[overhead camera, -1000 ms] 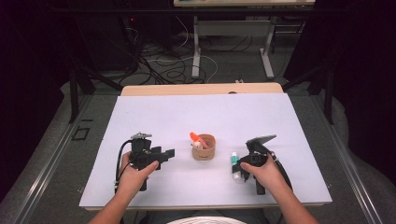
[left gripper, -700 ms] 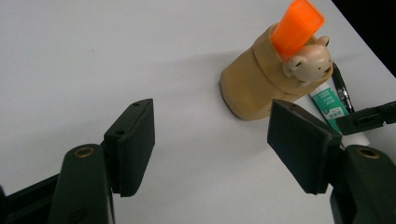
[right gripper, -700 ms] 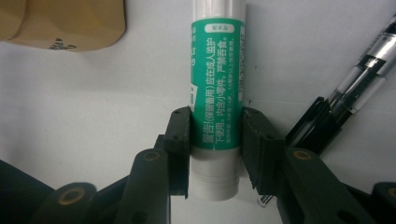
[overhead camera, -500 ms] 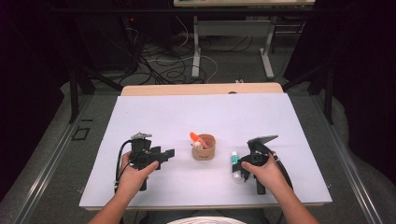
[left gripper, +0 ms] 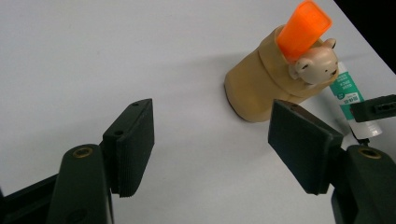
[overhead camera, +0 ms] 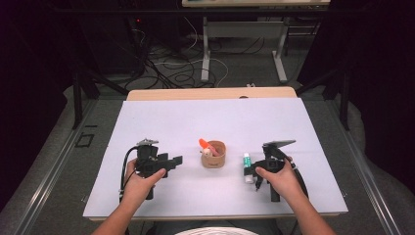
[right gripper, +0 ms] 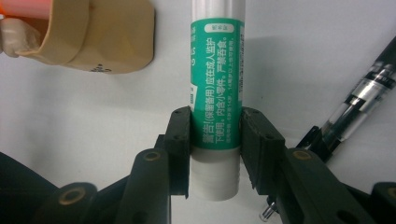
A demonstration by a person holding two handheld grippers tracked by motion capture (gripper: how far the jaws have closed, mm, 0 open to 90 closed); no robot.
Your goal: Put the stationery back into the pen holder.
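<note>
Right gripper (right gripper: 215, 149) pads pinch the smooth cylindrical green-and-white glue stick (right gripper: 215, 84) lying on the white table (overhead camera: 293, 127); left gripper (left gripper: 212, 149) jaws spread, holding nothing. Beyond, tan round cup (overhead camera: 213, 154) holds an orange marker (left gripper: 303, 29) and bear-headed piece (left gripper: 315, 65).

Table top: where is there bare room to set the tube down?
The far half of the table behind the cup is bare, also the strip between cup and left gripper. Crowded around the glue tube, held in the right gripper.
</note>
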